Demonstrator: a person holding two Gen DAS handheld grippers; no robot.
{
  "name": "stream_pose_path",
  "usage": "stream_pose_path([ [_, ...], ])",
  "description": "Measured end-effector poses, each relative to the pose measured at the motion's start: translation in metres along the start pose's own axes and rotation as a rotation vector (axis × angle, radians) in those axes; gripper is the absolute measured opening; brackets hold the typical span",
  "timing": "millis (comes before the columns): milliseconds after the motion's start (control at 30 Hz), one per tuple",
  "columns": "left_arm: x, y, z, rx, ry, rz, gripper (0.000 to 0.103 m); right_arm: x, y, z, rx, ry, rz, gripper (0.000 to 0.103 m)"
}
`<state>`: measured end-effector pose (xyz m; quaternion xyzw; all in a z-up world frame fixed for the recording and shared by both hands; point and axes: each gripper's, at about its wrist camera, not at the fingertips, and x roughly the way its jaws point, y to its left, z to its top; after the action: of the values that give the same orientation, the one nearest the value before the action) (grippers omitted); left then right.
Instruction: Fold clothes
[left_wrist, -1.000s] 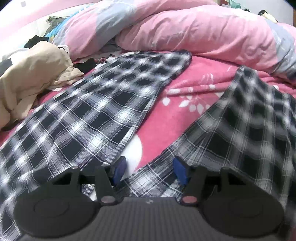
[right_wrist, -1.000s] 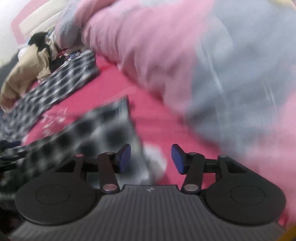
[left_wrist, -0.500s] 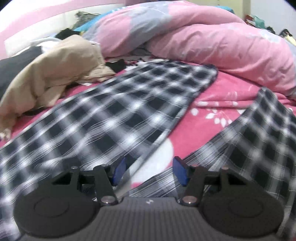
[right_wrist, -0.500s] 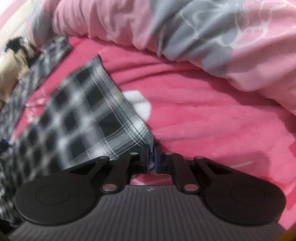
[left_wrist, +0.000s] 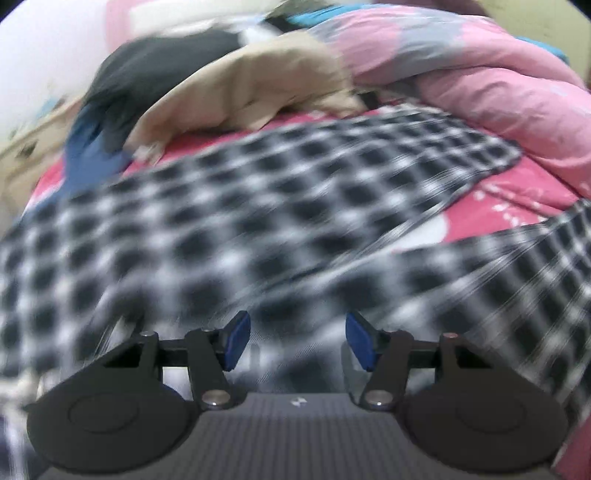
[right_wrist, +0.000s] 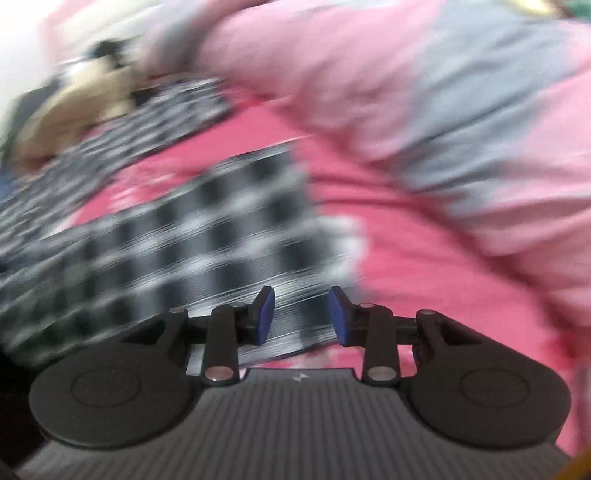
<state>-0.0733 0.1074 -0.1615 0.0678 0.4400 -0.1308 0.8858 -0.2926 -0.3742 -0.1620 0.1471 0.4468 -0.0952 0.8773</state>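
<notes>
Black-and-white plaid trousers (left_wrist: 258, 206) lie spread on the pink bed sheet (left_wrist: 509, 192), their two legs fanning apart toward the right. My left gripper (left_wrist: 295, 343) hovers over the plaid cloth where the legs meet, open, with its blue pads clear of the fabric. In the right wrist view one trouser leg (right_wrist: 207, 236) ends near my right gripper (right_wrist: 302, 317). Its jaws are opening; plaid cloth shows behind the gap, but the pads do not press on it. Both views are motion-blurred.
A bulky pink and grey duvet (left_wrist: 480, 85) (right_wrist: 424, 92) is heaped along the far side and right. A beige garment (left_wrist: 251, 88) (right_wrist: 85, 96), a dark one (left_wrist: 147, 70) and a blue one (left_wrist: 88, 155) are piled at the far left. Bare pink sheet (right_wrist: 424, 266) lies right of the leg.
The right gripper, shut on the leg's hem corner half a second ago, now has its jaws apart. The left gripper has swung left over the trousers, still open.
</notes>
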Motion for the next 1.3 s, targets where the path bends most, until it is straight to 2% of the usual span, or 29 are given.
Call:
stream_pose_path([
  [100,-0.01,0.027,-0.011,-0.109,0.027,0.026,0.058,0.032,0.014,-0.014,-0.064,0.085,0.071,0.03],
  [167,-0.019,0.044,-0.019,-0.174,0.041,0.054,0.058,0.05,0.016,-0.029,-0.1,0.168,0.045,0.029],
  [333,-0.052,0.084,-0.045,-0.274,0.078,0.144,0.058,0.044,0.007,-0.03,-0.068,0.197,0.019,0.03],
  [433,-0.072,0.101,-0.062,-0.328,0.103,0.18,0.058,0.033,-0.002,-0.025,0.026,0.203,0.069,0.031],
  [567,-0.093,0.12,-0.082,-0.418,0.128,0.225,0.062,0.025,-0.021,-0.035,0.243,0.207,0.194,0.032],
  [700,-0.105,0.143,-0.109,-0.592,0.165,0.233,0.062,0.02,-0.034,-0.051,0.474,0.176,0.312,0.032],
  [767,-0.112,0.152,-0.122,-0.682,0.167,0.227,0.062,0.021,-0.037,-0.057,0.545,0.161,0.361,0.032],
  [900,-0.124,0.159,-0.146,-0.82,0.146,0.213,0.062,0.025,-0.041,-0.067,0.606,0.169,0.397,0.036],
  [1067,-0.124,0.164,-0.168,-0.94,0.145,0.201,0.062,0.031,-0.041,-0.072,0.62,0.189,0.401,0.04],
  [1200,-0.126,0.176,-0.178,-1.023,0.083,0.23,0.062,0.042,-0.032,-0.065,0.637,0.181,0.446,0.04],
  [1300,-0.121,0.187,-0.18,-1.085,0.068,0.266,0.061,0.045,-0.026,-0.065,0.666,0.187,0.525,0.041],
])
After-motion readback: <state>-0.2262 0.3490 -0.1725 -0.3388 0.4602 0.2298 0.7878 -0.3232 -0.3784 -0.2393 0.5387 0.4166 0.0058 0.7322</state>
